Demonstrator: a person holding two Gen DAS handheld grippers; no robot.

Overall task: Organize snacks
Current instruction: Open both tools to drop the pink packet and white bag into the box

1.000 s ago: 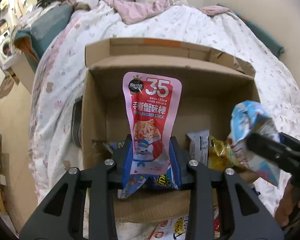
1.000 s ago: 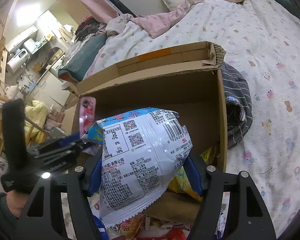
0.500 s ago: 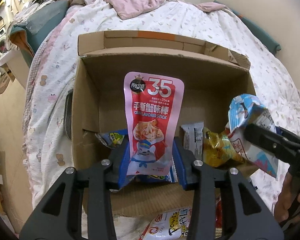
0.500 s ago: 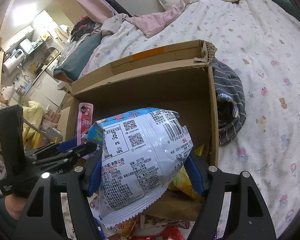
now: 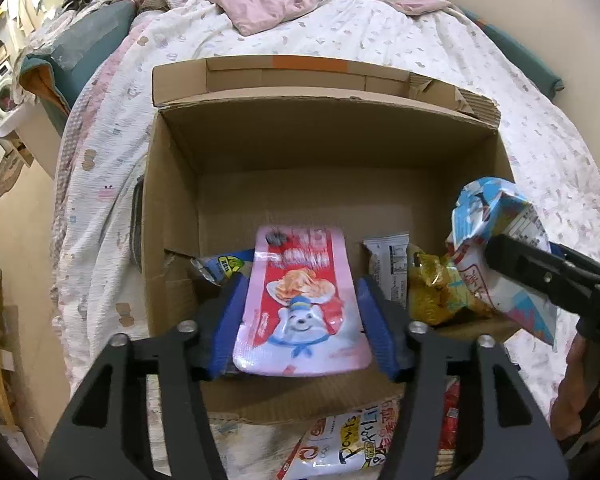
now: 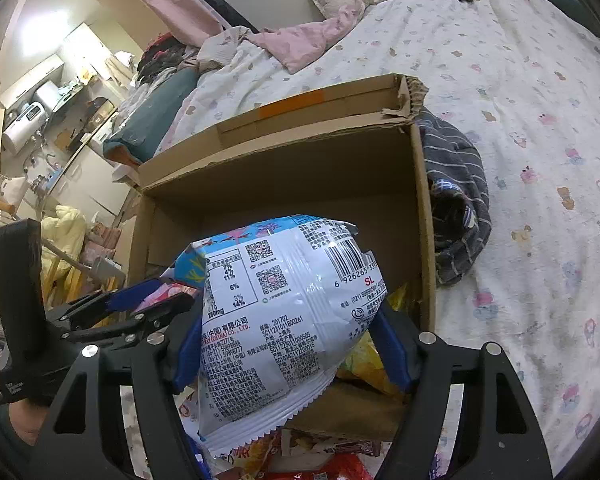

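Note:
An open cardboard box (image 5: 172, 216) lies on the bed, also seen in the right wrist view (image 6: 424, 216). My left gripper (image 5: 300, 320) is over its near edge with its jaws apart; the pink crab-stick packet (image 5: 300, 300) lies tipped forward between them, blurred. Several snack packets (image 5: 388, 268) lie in the box. My right gripper (image 6: 288, 344) is shut on a blue-and-white snack bag (image 6: 284, 304), held at the box's right side (image 5: 496, 240).
More snack packets (image 5: 340, 448) lie on the bed in front of the box. A striped dark cloth (image 6: 456, 200) lies against the box's right wall. The bed (image 5: 340, 28) has a patterned quilt, a pink blanket and pillows. Floor and furniture are at the left.
The left gripper's jaws have spread and the pink packet, upright before, has tipped forward into the box. The right gripper still holds its bag at the right side.

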